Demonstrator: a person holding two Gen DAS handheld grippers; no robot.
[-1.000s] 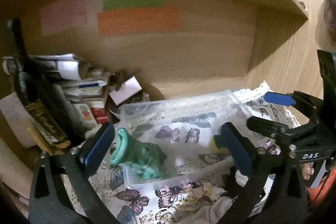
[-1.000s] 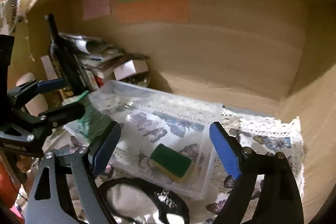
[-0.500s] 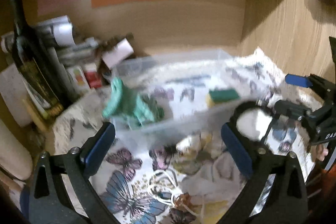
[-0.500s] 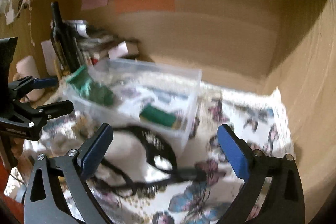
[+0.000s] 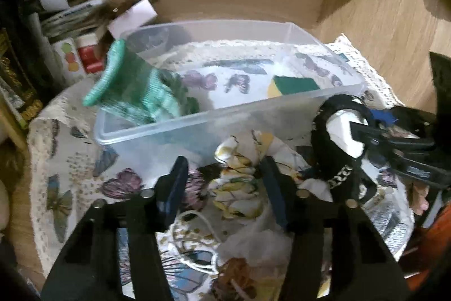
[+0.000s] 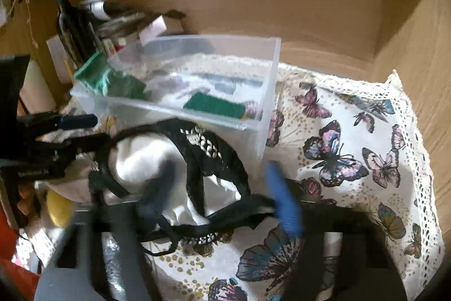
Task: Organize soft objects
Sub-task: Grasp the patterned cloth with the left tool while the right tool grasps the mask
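A clear plastic bin (image 5: 157, 129) (image 6: 265, 100) holds a green glove (image 5: 138, 92) (image 6: 112, 81) and a green-and-yellow sponge (image 5: 293, 85) (image 6: 217, 106). In front of it lie a floral cloth (image 5: 239, 182) and a black-and-white lace garment (image 5: 335, 131) (image 6: 180, 160). My left gripper (image 5: 225, 185) is half closed around the floral cloth, its pads on either side. My right gripper (image 6: 222, 188) is narrowing over the lace garment; motion blur hides whether it grips.
A butterfly-print tablecloth (image 6: 352, 160) covers the surface inside a wooden alcove. A dark bottle (image 6: 67, 27), papers and small boxes (image 5: 73, 19) crowd the back left. A white cord (image 5: 194, 244) lies near the front. Wooden walls stand behind and to the right.
Both grippers have pulled back from the bin and dropped toward the cloths in front. Both sets of jaws have narrowed, the left around the floral cloth, the right over the lace garment.
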